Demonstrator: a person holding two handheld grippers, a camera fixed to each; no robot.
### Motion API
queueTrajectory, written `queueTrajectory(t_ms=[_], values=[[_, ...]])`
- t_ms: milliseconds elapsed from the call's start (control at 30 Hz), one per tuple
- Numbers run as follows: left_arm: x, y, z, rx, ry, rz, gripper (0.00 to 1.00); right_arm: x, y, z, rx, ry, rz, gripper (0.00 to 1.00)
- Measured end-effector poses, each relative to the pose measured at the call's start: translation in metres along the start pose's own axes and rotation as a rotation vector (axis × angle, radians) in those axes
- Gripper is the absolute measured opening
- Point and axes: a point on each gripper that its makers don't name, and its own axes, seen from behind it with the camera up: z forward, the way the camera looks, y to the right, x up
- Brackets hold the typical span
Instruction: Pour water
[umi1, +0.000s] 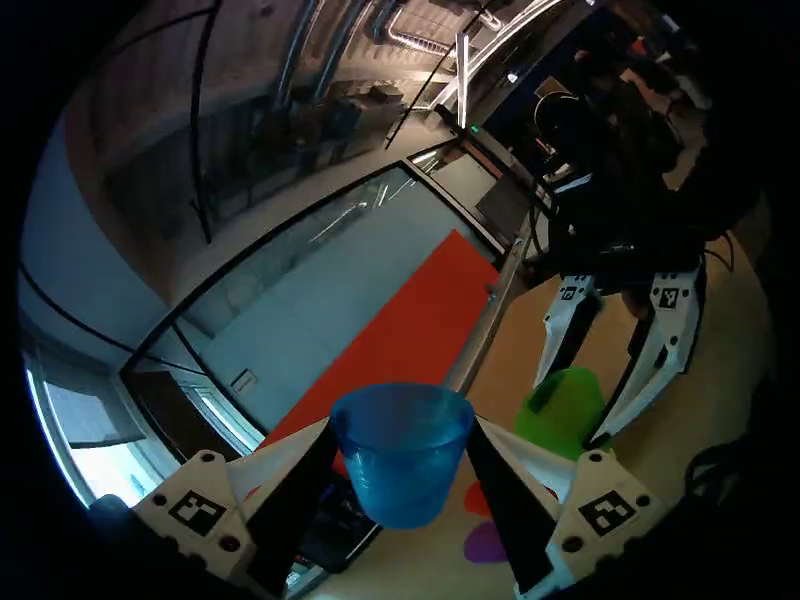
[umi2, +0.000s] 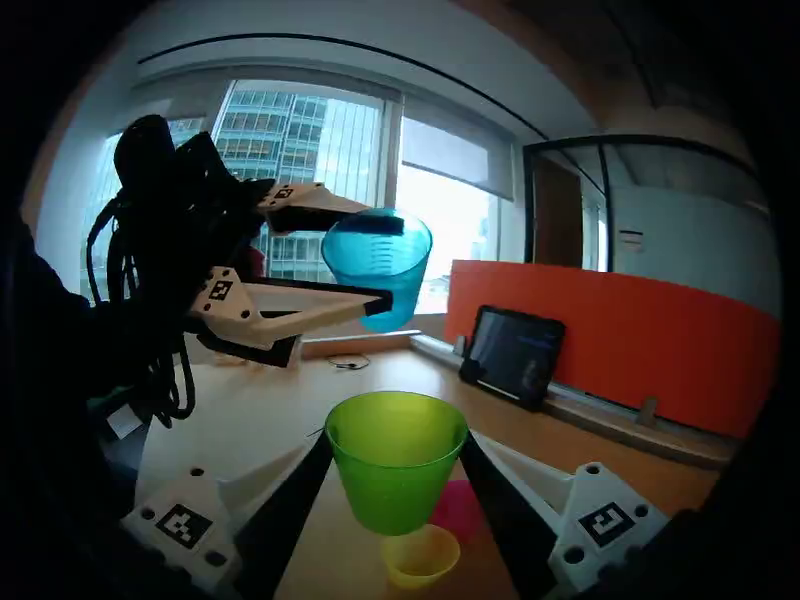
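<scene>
In the left gripper view, the left gripper (umi1: 402, 440) pinches the blue cup (umi1: 402, 470) between both fingers, mouth up. Ahead and to the right, lower down, the right gripper (umi1: 570, 412) clamps the green cup (umi1: 560, 405) over the wooden tabletop (umi1: 505, 385). An orange partition (umi1: 410, 330) and a glass wall run along the tabletop's far side.

In the right gripper view, the right gripper (umi2: 396, 445) grips the green cup (umi2: 395, 475) upright with its mouth open. The blue cup (umi2: 375, 255) hangs higher and farther off, a little left, its axis near upright, squeezed by the left gripper (umi2: 385, 262). Whether either cup holds water I cannot tell. Pouring would likely mean bringing the blue rim above the green mouth and tipping it. A small yellow cup (umi2: 420, 555) stands on the tabletop (umi2: 270, 400) just below; a tablet (umi2: 515, 355) leans by the partition (umi2: 640, 340), with windows (umi2: 300, 160) behind.
</scene>
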Motion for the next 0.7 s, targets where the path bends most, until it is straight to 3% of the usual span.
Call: queueTrajectory(t_ms=[267,700], values=[[0.009,-0.006,0.003,0.012,0.006,0.083,0.86,-0.002,-0.005,0.006,0.011,0.005,0.01,0.92],[0.019,-0.005,0.008,0.01,0.003,0.214,0.86,-0.007,-0.011,0.013,0.026,0.004,0.013,0.92]])
